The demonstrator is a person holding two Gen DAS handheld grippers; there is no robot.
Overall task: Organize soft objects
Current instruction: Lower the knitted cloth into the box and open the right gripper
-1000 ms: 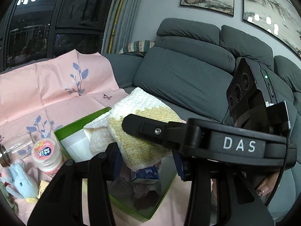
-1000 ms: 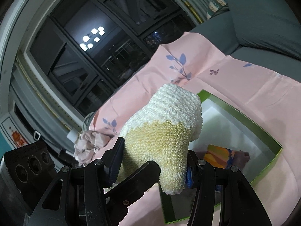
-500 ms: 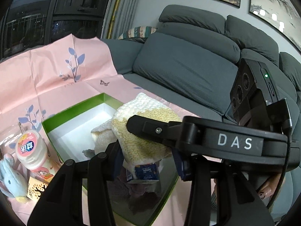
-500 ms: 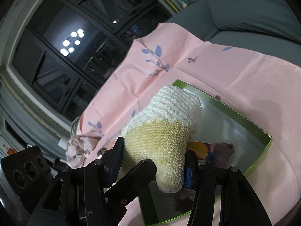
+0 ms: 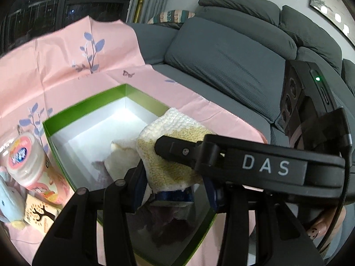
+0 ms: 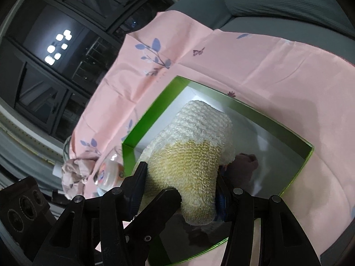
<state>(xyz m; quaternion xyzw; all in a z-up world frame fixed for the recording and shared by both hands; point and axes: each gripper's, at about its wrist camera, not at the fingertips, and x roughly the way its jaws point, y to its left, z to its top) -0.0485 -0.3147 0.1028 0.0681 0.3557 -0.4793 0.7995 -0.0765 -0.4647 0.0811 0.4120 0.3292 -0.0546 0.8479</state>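
A folded cream and yellow knitted cloth is held between both grippers over the open green box. My left gripper is shut on its lower end. My right gripper is shut on the same cloth, and its arm crosses the left wrist view above the cloth. The box has a white inside. A dusky pink soft item and a small blue carton lie in the box under the cloth.
A pink floral sheet covers the grey sofa. Left of the box stand a pink-lidded bottle, a light blue plush toy and a small printed carton. A crumpled pink cloth lies further left.
Both grippers have come down with the knitted cloth, from above the box rim to low over the box inside. The grip on it has not changed.
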